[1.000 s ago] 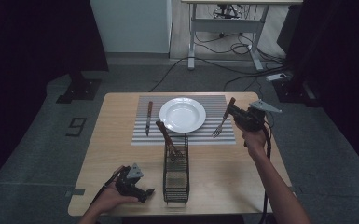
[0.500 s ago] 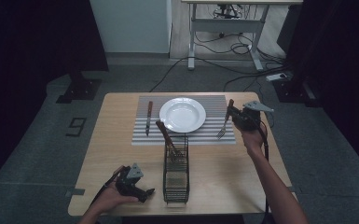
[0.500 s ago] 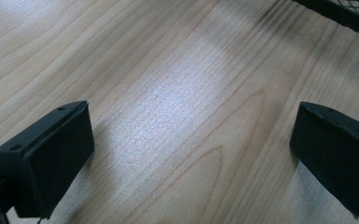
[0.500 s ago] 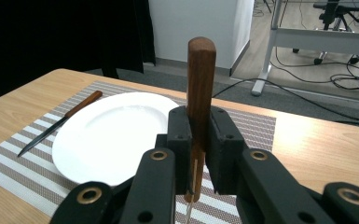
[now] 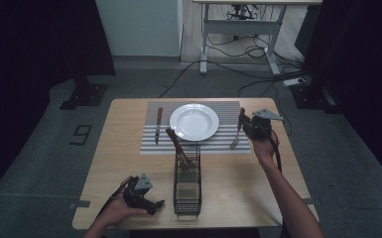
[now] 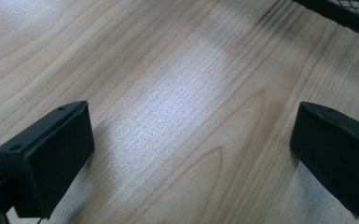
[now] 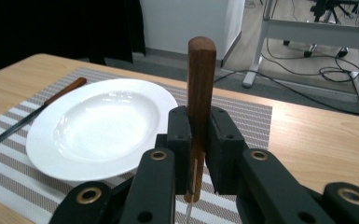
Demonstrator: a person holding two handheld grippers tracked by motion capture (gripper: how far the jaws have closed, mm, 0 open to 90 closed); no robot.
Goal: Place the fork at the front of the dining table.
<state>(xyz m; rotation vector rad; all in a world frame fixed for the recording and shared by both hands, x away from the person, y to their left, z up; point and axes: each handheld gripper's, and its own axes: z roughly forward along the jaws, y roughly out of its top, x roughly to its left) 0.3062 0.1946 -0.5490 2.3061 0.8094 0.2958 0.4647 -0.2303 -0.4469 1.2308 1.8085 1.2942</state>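
Place-setting work nears its end: the right hand-held gripper (image 5: 242, 130), clamped on a wooden-handled fork (image 5: 237, 133), holds it tines-down over the striped placemat (image 5: 198, 144) right of the white plate (image 5: 194, 122); knife (image 5: 158, 124) already laid left. The left hand-held gripper (image 5: 151, 204) rests agape on the tabletop (image 5: 129, 163) beside the wire caddy (image 5: 187, 186). No legible writing.

— How is the right gripper (image 7: 198, 140) set?
— Jaws clamped tight, forearm stretched forward, wrist tipped down.
— And the left gripper (image 6: 191, 154)?
— Jaws spread wide, nothing between them, lying low in the left hand (image 5: 121, 206).
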